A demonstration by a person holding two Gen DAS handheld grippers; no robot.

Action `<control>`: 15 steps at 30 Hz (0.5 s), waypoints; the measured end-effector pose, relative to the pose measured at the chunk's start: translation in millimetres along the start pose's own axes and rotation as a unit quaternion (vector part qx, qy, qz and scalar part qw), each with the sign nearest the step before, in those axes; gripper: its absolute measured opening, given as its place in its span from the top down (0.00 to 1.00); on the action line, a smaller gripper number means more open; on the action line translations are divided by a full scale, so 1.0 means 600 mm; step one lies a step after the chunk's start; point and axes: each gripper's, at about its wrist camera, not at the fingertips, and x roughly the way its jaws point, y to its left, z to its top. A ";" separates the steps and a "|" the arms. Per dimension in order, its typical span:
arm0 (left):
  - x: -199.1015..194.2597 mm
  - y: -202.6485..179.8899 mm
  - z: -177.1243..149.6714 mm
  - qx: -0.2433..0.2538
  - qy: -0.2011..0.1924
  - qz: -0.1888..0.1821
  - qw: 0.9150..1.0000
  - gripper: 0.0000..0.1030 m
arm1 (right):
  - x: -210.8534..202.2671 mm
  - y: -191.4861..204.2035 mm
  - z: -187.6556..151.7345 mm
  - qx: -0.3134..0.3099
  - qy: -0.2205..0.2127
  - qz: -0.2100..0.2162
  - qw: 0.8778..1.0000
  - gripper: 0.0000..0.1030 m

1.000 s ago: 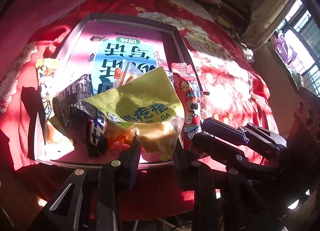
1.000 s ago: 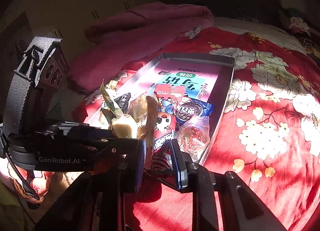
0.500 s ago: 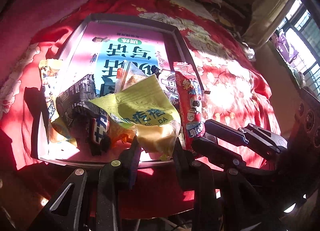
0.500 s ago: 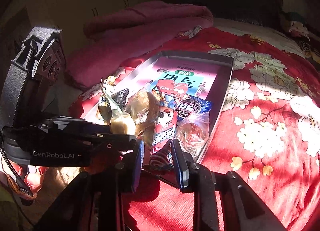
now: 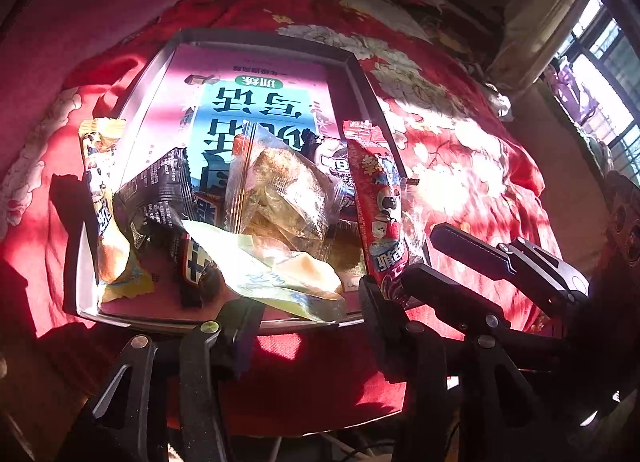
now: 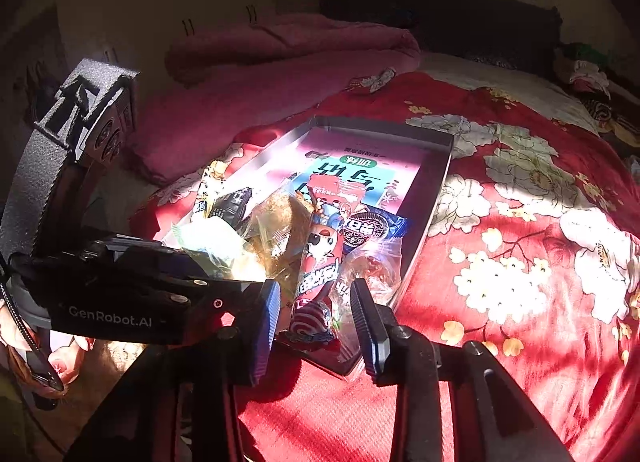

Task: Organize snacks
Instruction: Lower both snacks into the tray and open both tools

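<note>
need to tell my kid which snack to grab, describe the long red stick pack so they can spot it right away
On the red floral bedspread sits a shallow metal tray piled with snacks. Along its right side lies the long red stick pack, narrow like a tube, with a cartoon dog in sunglasses; its neighbours are a blue cookie packet and clear bags.

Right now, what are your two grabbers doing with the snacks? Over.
Left gripper just opening, yellow-green packet released in tray. Right gripper just opening, red stick snack loose between jaws. Snack pile crowds the tray's near end.
</note>
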 end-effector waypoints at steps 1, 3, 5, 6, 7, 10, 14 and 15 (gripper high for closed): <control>0.000 0.000 0.000 0.000 0.000 0.000 1.000 0.50 | -0.001 -0.001 0.000 0.001 -0.002 -0.003 1.000 0.64; -0.001 0.000 0.000 0.000 -0.001 0.002 1.000 0.46 | -0.003 -0.002 0.000 0.000 -0.003 -0.005 1.000 0.63; -0.002 0.000 0.000 -0.001 -0.001 0.002 1.000 0.42 | -0.004 -0.002 -0.001 -0.001 -0.004 -0.011 1.000 0.62; -0.003 0.000 0.001 -0.002 -0.001 0.000 1.000 0.41 | -0.005 -0.003 -0.001 -0.001 -0.004 -0.012 1.000 0.61; -0.004 0.001 0.001 -0.002 -0.002 -0.001 1.000 0.40 | -0.006 -0.003 -0.002 0.000 -0.004 -0.013 1.000 0.61; -0.008 0.001 0.001 -0.001 -0.006 0.005 1.000 0.36 | -0.009 -0.005 -0.002 0.002 -0.008 -0.020 1.000 0.58; -0.013 0.003 0.000 -0.004 -0.009 0.007 1.000 0.31 | -0.014 -0.012 -0.002 0.010 -0.013 -0.030 0.999 0.50; -0.015 0.003 0.000 -0.003 -0.010 0.008 1.000 0.30 | -0.014 -0.013 -0.002 0.012 -0.014 -0.034 0.999 0.49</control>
